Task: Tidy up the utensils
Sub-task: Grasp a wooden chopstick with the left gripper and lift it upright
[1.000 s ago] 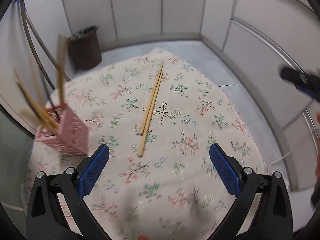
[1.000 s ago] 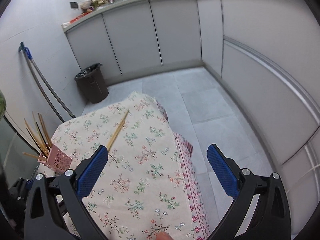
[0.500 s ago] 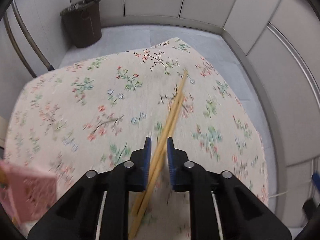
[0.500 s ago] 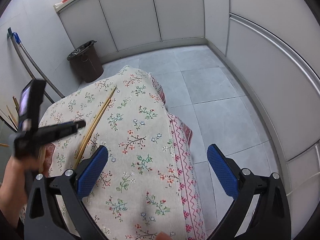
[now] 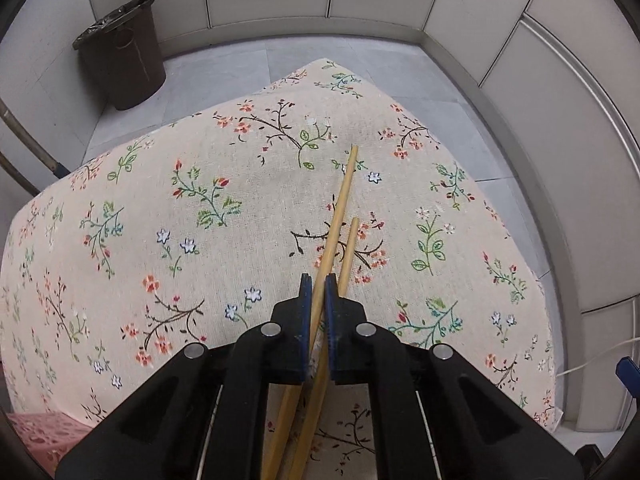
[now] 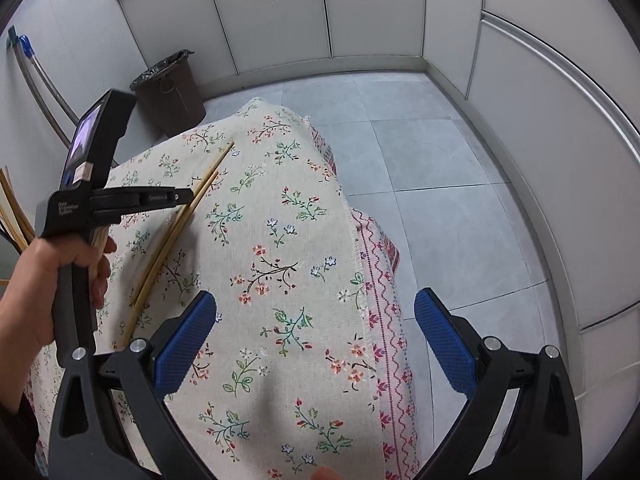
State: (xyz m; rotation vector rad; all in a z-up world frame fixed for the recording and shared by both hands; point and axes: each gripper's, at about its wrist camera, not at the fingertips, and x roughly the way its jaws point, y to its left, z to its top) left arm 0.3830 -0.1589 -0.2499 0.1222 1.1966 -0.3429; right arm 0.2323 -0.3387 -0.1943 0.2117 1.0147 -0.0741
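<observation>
Two wooden chopsticks point(image 5: 340, 208) lie side by side on the floral tablecloth point(image 5: 200, 200). My left gripper point(image 5: 318, 280) points steeply down at them; its jaws are closing, with the longer chopstick between the blue pads and the shorter one point(image 5: 349, 248) passing under the right finger. In the right wrist view the left gripper point(image 6: 188, 196), held by a hand point(image 6: 28, 280), sits on the chopsticks point(image 6: 176, 236). My right gripper point(image 6: 315, 300) hovers open above the tablecloth point(image 6: 280, 240) with nothing between its pads. A corner of the pink holder point(image 5: 32, 436) shows at lower left.
A brown bin point(image 5: 120, 64) stands on the grey tiled floor beyond the table's far corner. Pole handles point(image 6: 36, 72) lean on the left wall. More chopsticks point(image 6: 12, 208) stick up at the left edge. The table drops off to the floor point(image 6: 460, 200) on the right.
My left gripper went from wide open beside the pink holder down onto the chopstick pair and closed around one. The right gripper sank toward the table and stayed open.
</observation>
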